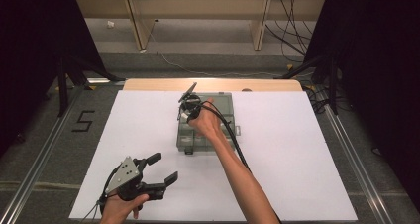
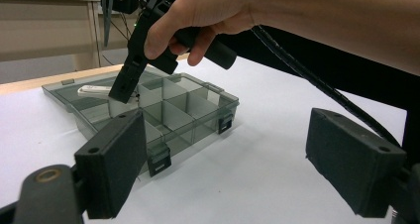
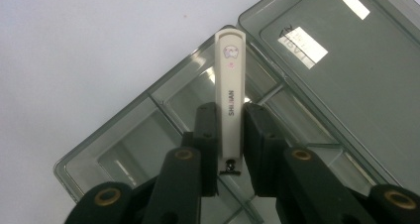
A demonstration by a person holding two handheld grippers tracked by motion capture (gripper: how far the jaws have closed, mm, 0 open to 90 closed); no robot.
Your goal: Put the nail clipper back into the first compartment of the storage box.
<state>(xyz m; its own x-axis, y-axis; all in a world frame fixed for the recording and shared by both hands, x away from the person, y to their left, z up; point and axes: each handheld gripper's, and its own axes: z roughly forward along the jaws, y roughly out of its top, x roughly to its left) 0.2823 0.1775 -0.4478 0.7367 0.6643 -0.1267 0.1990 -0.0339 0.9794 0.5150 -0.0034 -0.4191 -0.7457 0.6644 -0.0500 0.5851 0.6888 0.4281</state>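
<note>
A smoky clear organiser box [image 1: 224,99] lies open mid-table, its divided tray [image 2: 198,110] nearest me and its flat lid [image 3: 356,95] beyond. My right gripper [image 3: 230,110] points down over the box's left part, shut on a slim white nail clipper [image 3: 229,70] that sticks out ahead of the pads above a corner compartment. From the left gripper view, the clipper [image 2: 94,90] juts sideways from the right gripper's tip [image 2: 123,87]. Near the table's front-left edge, my left gripper [image 1: 165,168] rests open with nothing between its pads [image 2: 111,169].
A white sheet [image 1: 297,159] covers the tabletop, with a wooden edge [image 1: 213,84] at the back. The right gripper's black cable [image 1: 236,147] trails along the forearm. Dark stands and floor cables lie beyond the table.
</note>
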